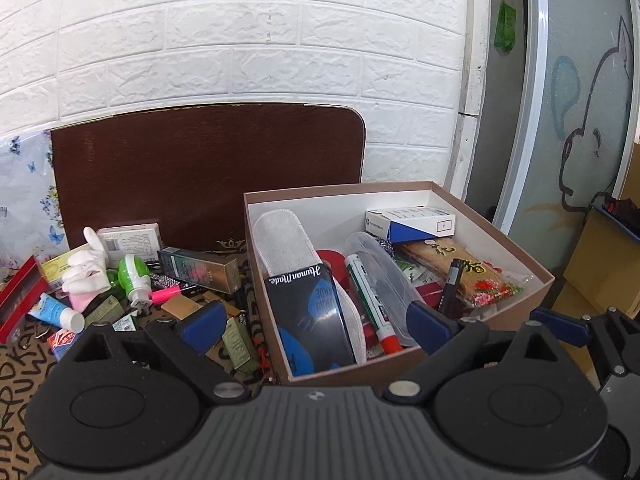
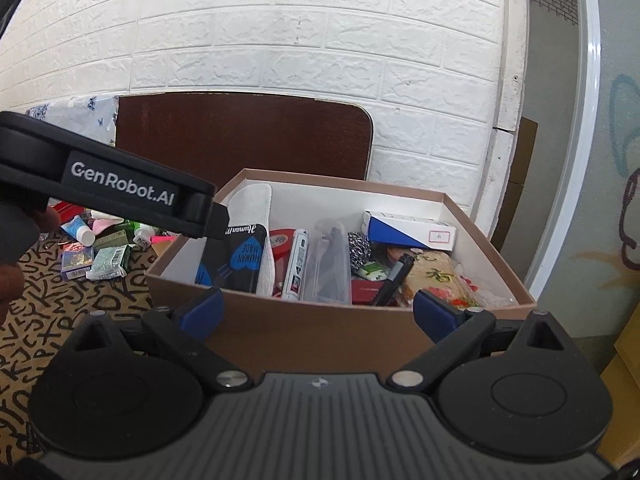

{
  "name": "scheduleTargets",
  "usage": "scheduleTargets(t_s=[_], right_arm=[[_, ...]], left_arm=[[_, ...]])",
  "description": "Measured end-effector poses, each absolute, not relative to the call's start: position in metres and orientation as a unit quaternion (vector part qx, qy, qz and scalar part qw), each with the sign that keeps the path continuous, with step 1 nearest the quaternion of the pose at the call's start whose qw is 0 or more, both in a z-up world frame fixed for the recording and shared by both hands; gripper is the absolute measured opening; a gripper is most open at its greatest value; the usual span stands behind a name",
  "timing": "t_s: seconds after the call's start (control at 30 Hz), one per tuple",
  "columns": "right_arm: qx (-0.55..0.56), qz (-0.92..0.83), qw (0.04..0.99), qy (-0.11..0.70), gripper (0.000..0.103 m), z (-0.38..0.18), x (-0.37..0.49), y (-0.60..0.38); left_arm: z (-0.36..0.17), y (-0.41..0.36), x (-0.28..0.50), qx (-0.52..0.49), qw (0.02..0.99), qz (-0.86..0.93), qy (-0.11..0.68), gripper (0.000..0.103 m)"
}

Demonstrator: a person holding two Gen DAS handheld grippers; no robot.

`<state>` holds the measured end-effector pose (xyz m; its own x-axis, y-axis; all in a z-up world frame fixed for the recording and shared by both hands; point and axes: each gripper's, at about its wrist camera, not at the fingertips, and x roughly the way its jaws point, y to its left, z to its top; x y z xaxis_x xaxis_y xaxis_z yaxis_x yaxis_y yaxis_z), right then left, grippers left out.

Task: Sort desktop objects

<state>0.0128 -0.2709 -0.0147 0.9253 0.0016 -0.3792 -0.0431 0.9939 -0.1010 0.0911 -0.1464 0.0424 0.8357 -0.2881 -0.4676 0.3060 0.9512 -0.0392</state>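
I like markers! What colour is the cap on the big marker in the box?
The marker has a red-orange cap, seen best in the left wrist view.

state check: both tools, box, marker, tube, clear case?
left tool: open, empty
right tool: open, empty
cardboard box: lidless, partly filled
white marker: capped, lying in the box
blue tube: capped, lying outside the box
clear case: closed, in the box

White brick wall; dark brown board leaning against it; letter-patterned tablecloth.
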Motion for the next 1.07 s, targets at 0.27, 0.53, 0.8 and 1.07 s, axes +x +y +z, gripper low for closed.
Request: scheduleTargets(t_s=[0.27,0.53,0.8,1.07], right_arm=[[-0.038,-0.014,0.978,0.204,0.098,-0.019,-0.01,-0.276],[-0.032,-0.039,0.975,0.217,0.098,-0.026,-0.018,-0.276],[-0.035,-0.058,0.969,0.238,0.099,-0.031,-0.014,-0.273],[-0.039,-0.055,0.967,0.245,0.099,-0.034,-0.01,-0.269]], left_arm=[[0.03,-0.146,0.062,0.005,0.955,-0.147,0.256,0.099],[0.016,-0.15,0.05,0.026,0.951,-0.144,0.273,0.099],[0.014,-0.148,0.048,0.026,0.95,-0.144,0.276,0.099],[0.012,-0.147,0.047,0.026,0.95,-0.156,0.269,0.099]])
